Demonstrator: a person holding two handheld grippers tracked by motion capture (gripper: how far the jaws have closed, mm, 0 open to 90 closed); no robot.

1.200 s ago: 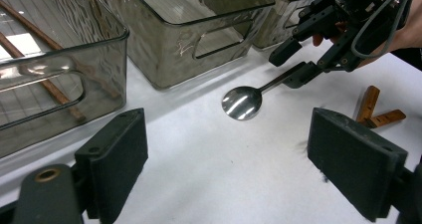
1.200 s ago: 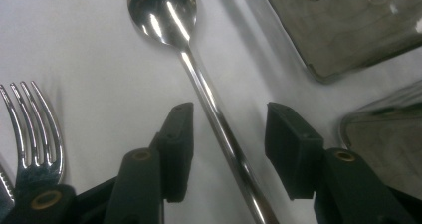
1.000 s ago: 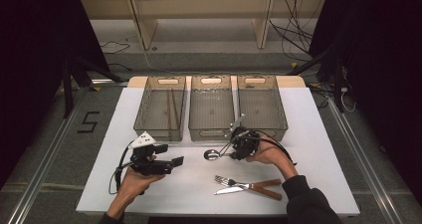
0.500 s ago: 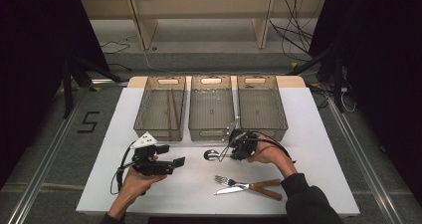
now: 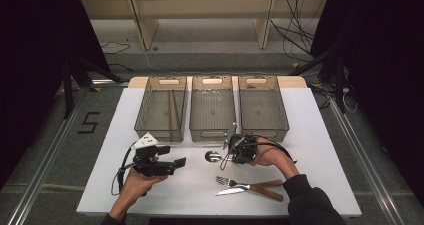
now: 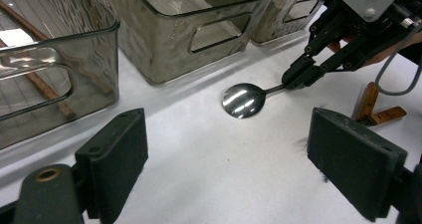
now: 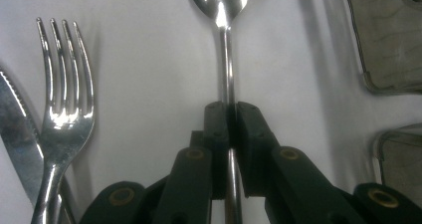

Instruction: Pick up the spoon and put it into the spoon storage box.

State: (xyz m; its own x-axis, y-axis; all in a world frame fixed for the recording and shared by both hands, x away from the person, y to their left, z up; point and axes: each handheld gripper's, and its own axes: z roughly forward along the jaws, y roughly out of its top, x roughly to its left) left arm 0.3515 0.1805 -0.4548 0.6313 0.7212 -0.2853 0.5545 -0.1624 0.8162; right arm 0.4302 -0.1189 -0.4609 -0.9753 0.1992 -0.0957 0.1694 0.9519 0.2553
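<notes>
The white bench [image 5: 325, 135] is lit evenly from above, while everything around it is left in darkness. Glare is seen on the spoon [image 6: 243, 100] bowl. Beside the spoon, the fork [image 7: 62, 109] is slightly blurred.

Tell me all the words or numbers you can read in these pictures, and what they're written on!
"5": one big dark number marked on the grey floor, left of the white table.
No words or numbers can be read on the three clear bins, the spoon, the fork, the knife or either gripper.
</notes>
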